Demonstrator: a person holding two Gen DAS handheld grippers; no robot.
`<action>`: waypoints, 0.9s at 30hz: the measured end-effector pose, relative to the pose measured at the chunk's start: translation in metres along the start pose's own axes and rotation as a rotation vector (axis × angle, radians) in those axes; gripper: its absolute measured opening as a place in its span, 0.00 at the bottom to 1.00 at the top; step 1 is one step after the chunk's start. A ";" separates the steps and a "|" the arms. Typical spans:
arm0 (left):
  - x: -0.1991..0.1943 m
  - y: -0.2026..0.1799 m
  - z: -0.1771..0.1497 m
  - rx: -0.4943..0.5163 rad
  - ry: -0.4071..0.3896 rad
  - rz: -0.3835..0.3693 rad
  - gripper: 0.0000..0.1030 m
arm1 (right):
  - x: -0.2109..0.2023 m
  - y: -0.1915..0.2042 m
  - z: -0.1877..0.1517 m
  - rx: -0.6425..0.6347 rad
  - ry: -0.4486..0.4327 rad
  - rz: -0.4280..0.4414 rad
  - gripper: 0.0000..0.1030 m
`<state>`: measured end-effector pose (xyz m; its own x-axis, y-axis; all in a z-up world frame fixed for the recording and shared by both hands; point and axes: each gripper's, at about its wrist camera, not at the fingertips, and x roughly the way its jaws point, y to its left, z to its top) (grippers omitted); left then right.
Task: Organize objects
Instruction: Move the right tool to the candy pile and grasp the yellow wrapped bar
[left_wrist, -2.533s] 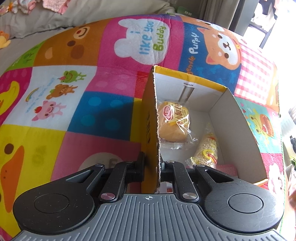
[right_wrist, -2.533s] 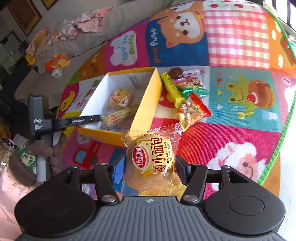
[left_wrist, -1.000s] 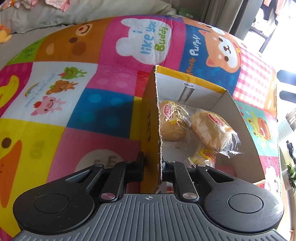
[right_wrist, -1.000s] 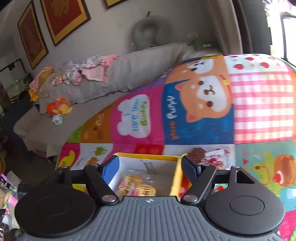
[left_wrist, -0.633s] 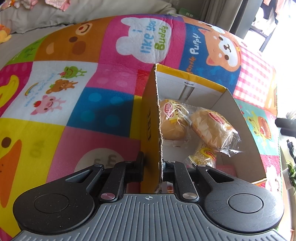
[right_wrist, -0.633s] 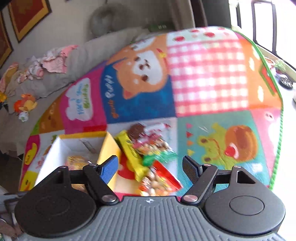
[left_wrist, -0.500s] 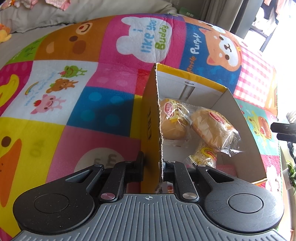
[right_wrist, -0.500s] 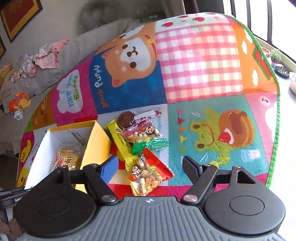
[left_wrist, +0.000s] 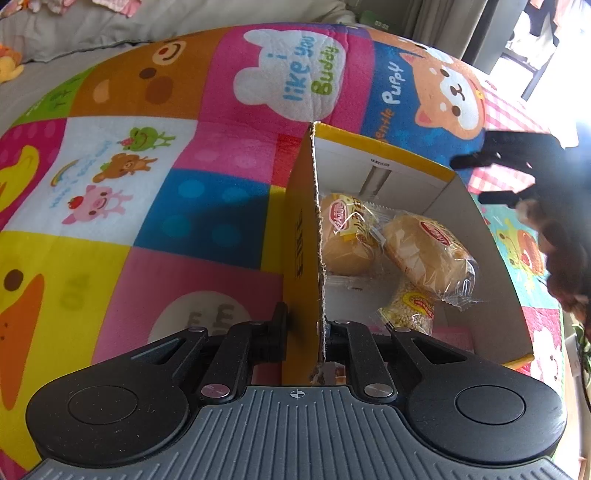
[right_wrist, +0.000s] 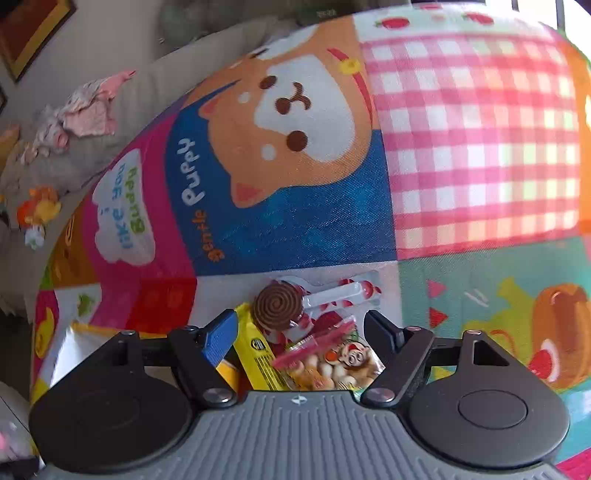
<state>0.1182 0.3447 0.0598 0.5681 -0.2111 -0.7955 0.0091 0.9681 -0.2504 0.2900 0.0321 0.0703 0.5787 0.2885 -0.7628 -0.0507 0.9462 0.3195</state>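
A yellow cardboard box (left_wrist: 480, 236) stands on the mat, and my left gripper (left_wrist: 304, 326) is shut on its left wall. Inside lie two wrapped buns (left_wrist: 347, 236) (left_wrist: 424, 254) and a yellow grain snack (left_wrist: 410, 306). My right gripper (right_wrist: 299, 325) hangs open just above a pile of snacks to the right of the box, with nothing pressed between its fingers. The pile holds a brown swirl lollipop (right_wrist: 277, 304), a yellow bar (right_wrist: 258, 354) and a bag of nuts (right_wrist: 332, 365). In the left wrist view the right gripper (left_wrist: 484, 179) shows dark beyond the box's far right corner.
A colourful patchwork play mat (right_wrist: 461, 147) covers the floor. A grey cushion (right_wrist: 155, 85) with clothes and a small toy (right_wrist: 37, 210) lies at the back left. A furry brown sleeve (left_wrist: 565, 258) is at the right edge of the left wrist view.
The bun my right gripper held now lies in the box. The right gripper, open, swung right and down over the snack pile. The left gripper kept still on the box wall.
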 end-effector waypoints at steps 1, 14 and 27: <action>0.000 0.000 0.000 0.001 0.001 0.000 0.14 | 0.007 -0.002 0.005 0.050 0.000 0.007 0.74; 0.002 0.000 0.000 -0.004 0.009 0.002 0.15 | 0.063 0.005 0.021 -0.081 0.064 -0.125 0.53; 0.002 0.002 -0.001 -0.018 0.005 0.000 0.15 | -0.006 -0.050 -0.058 -0.215 0.145 -0.096 0.54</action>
<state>0.1189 0.3461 0.0571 0.5639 -0.2116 -0.7983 -0.0060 0.9655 -0.2602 0.2412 -0.0090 0.0262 0.4677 0.1993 -0.8611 -0.1815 0.9751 0.1271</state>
